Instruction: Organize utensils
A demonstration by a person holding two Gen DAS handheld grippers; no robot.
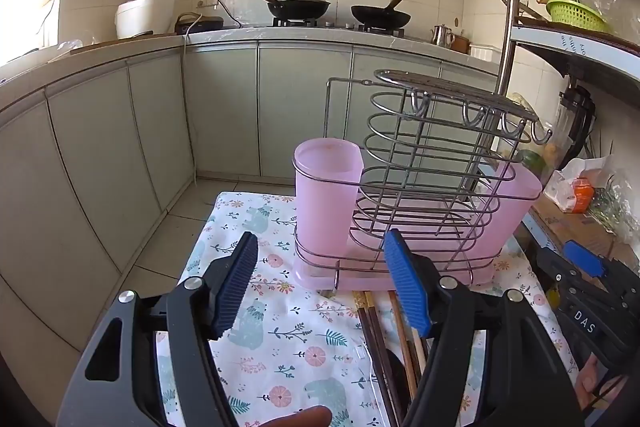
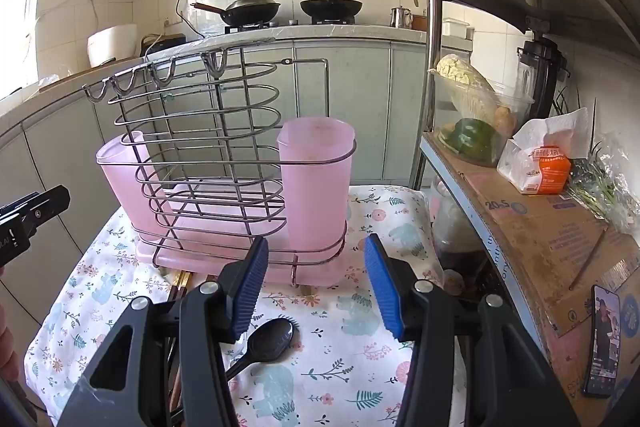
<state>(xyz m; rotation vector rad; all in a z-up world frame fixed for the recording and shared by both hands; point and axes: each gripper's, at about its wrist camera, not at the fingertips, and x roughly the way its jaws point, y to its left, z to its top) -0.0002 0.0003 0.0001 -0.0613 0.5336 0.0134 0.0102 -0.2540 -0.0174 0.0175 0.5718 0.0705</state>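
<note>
Nothing has yet been put away, as far as can be judged. The chopsticks (image 1: pixel 380 339) and a black spoon (image 2: pixel 266 341) are left lying on the cloth-covered tabletop (image 2: pixel 352 347), toward its near edge, just in front of the wire utensil rack (image 2: pixel 224 163). Both pink cups (image 2: pixel 316 183) (image 2: pixel 128 183) in the rack appear empty, though their bottoms are not seen. The left hand-held gripper (image 1: pixel 322 291) and right hand-held gripper (image 2: pixel 316 285) are spread wide, with nothing held.

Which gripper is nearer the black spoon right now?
Right. The right gripper hangs open almost directly over the black spoon; the left gripper sits farther off, beside the chopsticks.
</note>
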